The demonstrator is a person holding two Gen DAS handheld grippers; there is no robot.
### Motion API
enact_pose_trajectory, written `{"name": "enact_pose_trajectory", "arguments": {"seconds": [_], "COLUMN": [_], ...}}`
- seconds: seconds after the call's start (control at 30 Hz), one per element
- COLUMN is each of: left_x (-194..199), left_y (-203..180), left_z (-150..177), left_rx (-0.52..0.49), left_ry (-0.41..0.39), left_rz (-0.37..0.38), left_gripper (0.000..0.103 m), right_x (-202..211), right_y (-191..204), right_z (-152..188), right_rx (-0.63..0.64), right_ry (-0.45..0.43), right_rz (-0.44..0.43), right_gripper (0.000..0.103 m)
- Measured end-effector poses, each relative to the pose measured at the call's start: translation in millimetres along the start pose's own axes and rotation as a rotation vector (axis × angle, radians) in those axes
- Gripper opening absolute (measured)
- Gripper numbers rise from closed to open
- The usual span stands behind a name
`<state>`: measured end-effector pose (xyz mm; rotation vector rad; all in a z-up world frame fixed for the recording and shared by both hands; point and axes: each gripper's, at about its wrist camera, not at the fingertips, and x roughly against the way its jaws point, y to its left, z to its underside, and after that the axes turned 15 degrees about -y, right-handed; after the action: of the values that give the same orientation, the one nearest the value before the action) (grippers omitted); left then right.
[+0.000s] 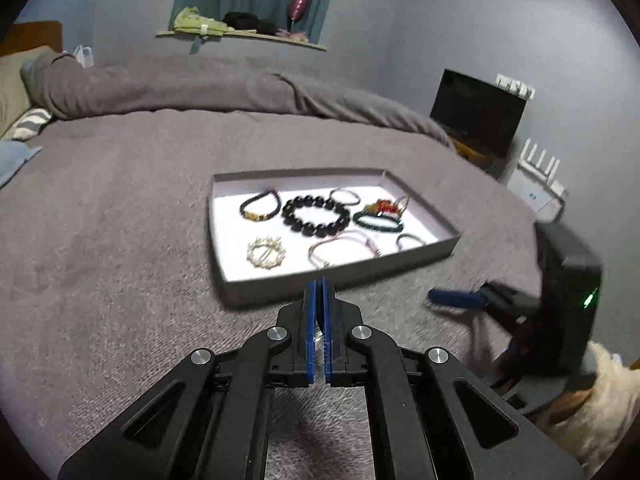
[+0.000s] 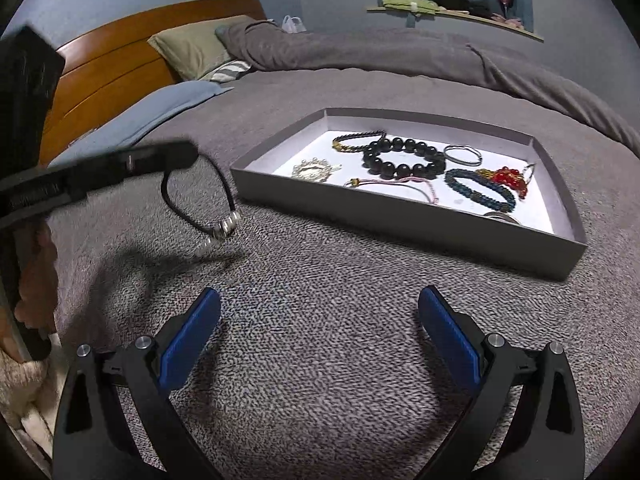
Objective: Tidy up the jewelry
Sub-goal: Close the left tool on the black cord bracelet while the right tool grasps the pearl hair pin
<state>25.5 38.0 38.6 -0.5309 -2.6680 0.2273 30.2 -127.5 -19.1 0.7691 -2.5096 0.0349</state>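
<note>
Two grippers hover over the grey bed. The left gripper (image 2: 188,156) is closed on a black cord bracelet (image 2: 200,204), hanging beside the tray (image 2: 400,216) of bracelets. The right gripper (image 2: 320,344) has its fingers spread wide, holding nothing.

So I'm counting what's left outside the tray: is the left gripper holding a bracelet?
Yes, the left gripper is shut on a black cord bracelet dangling above the bedspread.
</note>
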Motion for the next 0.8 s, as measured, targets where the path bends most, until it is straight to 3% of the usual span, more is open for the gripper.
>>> {"name": "enact_pose_trajectory", "arguments": {"seconds": [0.23, 0.37, 0.6, 0.8], "left_x": [3.5, 5.9, 7.5, 8.4], "left_y": [-11.2, -13.9, 18.4, 39.3], "left_z": [-16.3, -14.1, -4.3, 5.6], "left_rx": [0.001, -0.027, 0.025, 0.035], "left_ry": [-0.043, -0.045, -0.020, 0.000], "left_rz": [0.040, 0.018, -0.056, -0.108], "left_gripper": [0.004, 0.004, 0.004, 0.004], "right_x": [-2.1, -8.8, -39.7, -55.8], "right_y": [2.8, 6.3, 17.9, 34.1], "right_z": [-0.8, -0.2, -12.4, -13.8], "right_rx": [-0.031, -0.041, -0.070, -0.091], "right_ry": [-0.001, 0.015, 0.062, 0.105], "right_rz": [-0.051, -0.071, -0.113, -0.136], "right_gripper": [0.098, 0.095, 0.064, 0.050]}}
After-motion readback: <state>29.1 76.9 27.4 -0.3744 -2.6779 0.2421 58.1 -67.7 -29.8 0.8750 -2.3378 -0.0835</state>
